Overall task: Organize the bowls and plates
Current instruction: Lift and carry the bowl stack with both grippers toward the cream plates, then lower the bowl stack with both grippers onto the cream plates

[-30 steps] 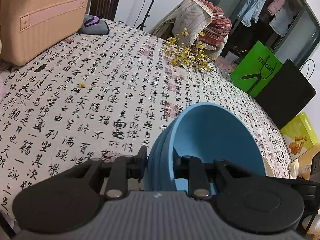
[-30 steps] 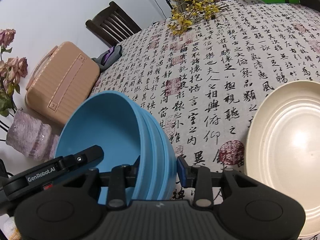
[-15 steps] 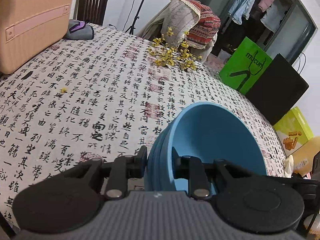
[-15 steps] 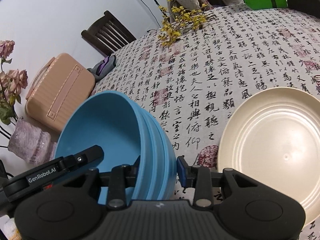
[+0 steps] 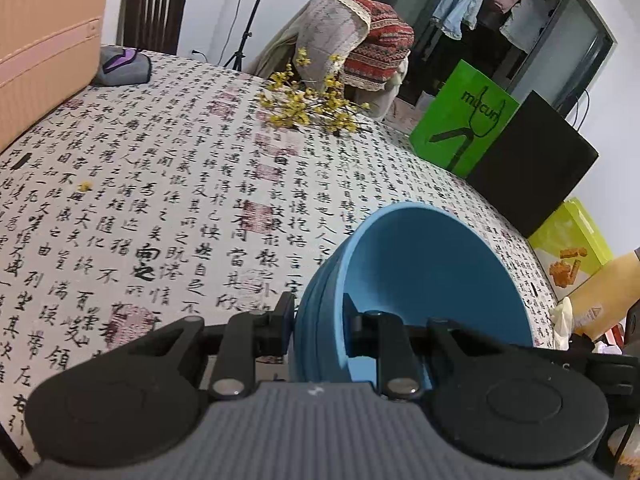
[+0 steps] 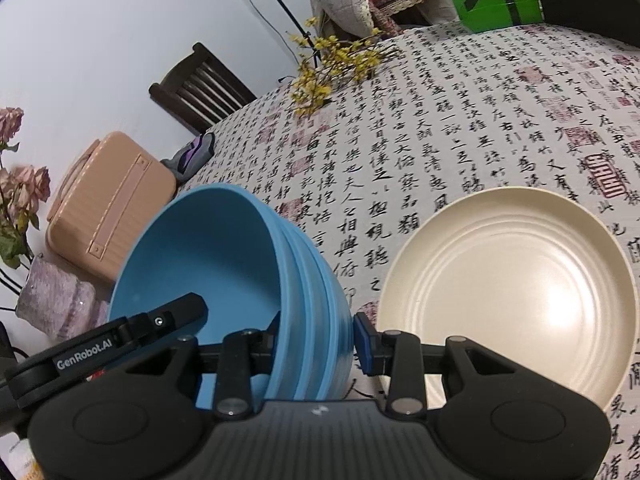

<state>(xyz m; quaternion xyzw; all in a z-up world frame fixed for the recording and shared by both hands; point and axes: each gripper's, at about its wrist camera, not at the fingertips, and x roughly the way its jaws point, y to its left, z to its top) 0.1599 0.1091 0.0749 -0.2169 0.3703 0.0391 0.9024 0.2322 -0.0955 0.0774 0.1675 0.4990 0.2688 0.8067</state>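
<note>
Both tools are on the blue bowls here, a nested stack held up off the surface and tipped on its side! The left tool is clamped over the rim at one side, one finger inside the bowl and one on the outer wall. The right tool is clamped on the opposite rim the same way. In the right view the cream plate lies flat at three o'clock from the stack, just beside it. Now the danger: these bowls are only nested, and tilted this steeply the inner one could slide out. If the two hands drift apart, a rim could slip free. Set down carelessly, the stack may clip that plate's edge.
</note>
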